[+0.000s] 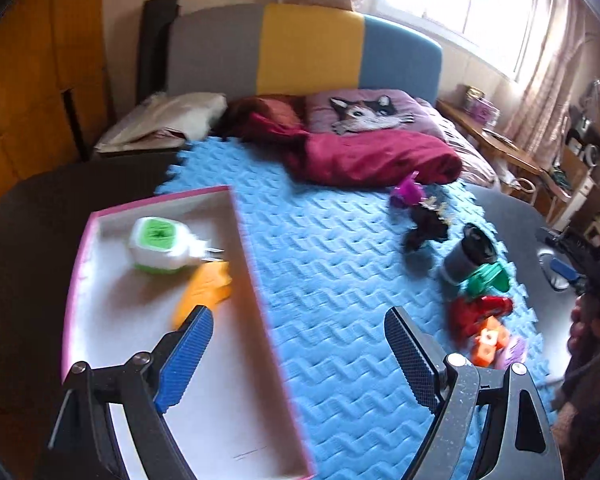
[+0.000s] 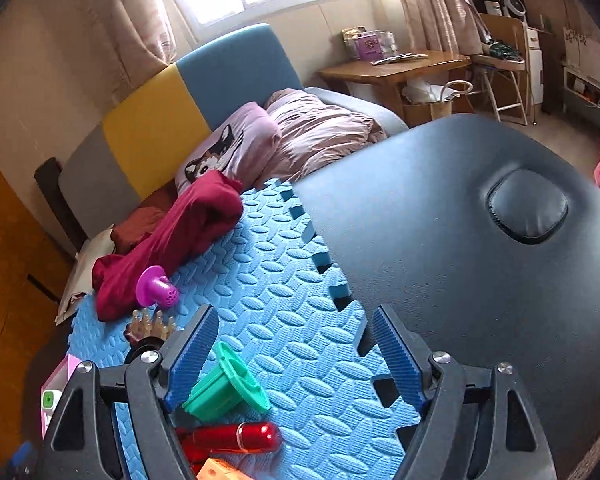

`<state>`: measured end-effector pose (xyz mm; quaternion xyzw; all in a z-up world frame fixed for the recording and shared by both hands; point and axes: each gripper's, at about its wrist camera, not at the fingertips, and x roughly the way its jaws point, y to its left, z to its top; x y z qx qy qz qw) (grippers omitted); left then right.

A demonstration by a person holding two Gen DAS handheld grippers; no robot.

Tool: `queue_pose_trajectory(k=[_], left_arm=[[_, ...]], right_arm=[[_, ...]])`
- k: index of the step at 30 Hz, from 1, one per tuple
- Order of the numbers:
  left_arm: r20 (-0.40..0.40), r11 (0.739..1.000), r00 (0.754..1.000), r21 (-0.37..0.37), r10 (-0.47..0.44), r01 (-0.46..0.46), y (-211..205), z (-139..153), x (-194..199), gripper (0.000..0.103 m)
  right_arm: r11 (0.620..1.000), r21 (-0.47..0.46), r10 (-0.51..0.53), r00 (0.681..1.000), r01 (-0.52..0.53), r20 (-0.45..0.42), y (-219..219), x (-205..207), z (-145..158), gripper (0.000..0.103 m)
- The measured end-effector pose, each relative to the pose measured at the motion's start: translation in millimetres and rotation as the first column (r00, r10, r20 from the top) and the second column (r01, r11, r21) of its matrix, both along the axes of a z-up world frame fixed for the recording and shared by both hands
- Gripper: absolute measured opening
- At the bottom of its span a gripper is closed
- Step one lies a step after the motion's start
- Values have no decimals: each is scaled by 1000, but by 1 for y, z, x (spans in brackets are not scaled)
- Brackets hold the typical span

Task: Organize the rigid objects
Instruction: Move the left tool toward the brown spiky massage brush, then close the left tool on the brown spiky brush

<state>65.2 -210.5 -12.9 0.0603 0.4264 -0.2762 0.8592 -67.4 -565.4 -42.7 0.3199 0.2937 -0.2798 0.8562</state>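
1. Left wrist view: the left gripper (image 1: pixel 298 344) stands spread with nothing between its blue pads. It straddles the right wall of the pink-edged box (image 1: pixel 256 280), with one finger over the box floor and the other over the blue foam mat (image 1: pixel 332 264).
2. Ahead of the left finger, inside the box, lie a white and green plug adapter (image 1: pixel 164 248) and, nearer the fingertip, an orange piece (image 1: pixel 204 292). These look like the things already sorted, so the box seems to be the collecting place.
3. Ahead and to the right of the gripper, loose on the mat, wait a grey cylinder (image 1: pixel 466 256), a green flanged piece (image 1: pixel 490 278), a red toy (image 1: pixel 478 312), an orange block (image 1: pixel 490 340), a dark spiky object (image 1: pixel 426 224) and a purple piece (image 1: pixel 408 192). They lie clustered, probably because they have yet to be sorted.
4. Right wrist view: the right gripper (image 2: pixel 292 354) is also spread and empty, hanging over the mat near its edge with the dark padded table (image 2: pixel 460 240).
5. The green flanged piece (image 2: pixel 226 390) lies just inside the left finger, close to the pad; whether it touches is unclear. The red toy (image 2: pixel 236 438) lies below it, nearer the gripper's base, with the orange block (image 2: pixel 216 470) at the frame's bottom.
6. Left and ahead of the gripper sit a purple mushroom-shaped piece (image 2: pixel 156 286) and the bristled top of a brush (image 2: pixel 152 326); a dark red cloth (image 2: pixel 172 248) lies beyond them.
7. Judging by the open jaws above the green piece, that seems the likeliest next pick.
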Motion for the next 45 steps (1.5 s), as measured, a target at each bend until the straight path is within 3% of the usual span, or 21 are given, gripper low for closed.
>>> queue_pose_trajectory(k=[4,12,18,21,23,25,31,35,42,45], left_arm=[[-42,999,998,-27,-45,44,-31,-3,13,79],[-183,987,974,-104,-136,119,-91,-22,47,49],[-268,968,943,-208,-198,144,-128,-29,65,52],[-294,964,932,-219,-212,150,-151,-33,74,60],[-309,964,929,-232,-201,131,-161,-36,82,72],[-327,963,925,-244,-194,115,-171,-41,90,74],[-353,962,907,-224,-228,155,-197,-61,98,71],[-374,953,890,-245,-260,175,-204,-78,101,59],[-366,939,886,-293,-284,180,-182,-76,100,54],[-354,944,897,-286,-263,164,-163,-70,98,53]], right_arm=[[1000,5,25,1000,-25,0,3,4,-1,81],[998,39,44,999,-44,8,2,5,-3,81],[996,58,60,998,-61,7,1,8,-5,81],[996,64,66,998,-67,10,1,9,-6,81],[995,69,67,998,-68,12,1,9,-6,81],[995,78,69,998,-70,14,0,9,-7,81],[993,90,71,997,-72,12,-1,10,-9,81],[993,94,70,998,-70,10,-1,10,-9,81],[993,96,69,998,-69,5,-3,10,-10,81],[993,94,65,998,-64,0,-4,10,-11,81]])
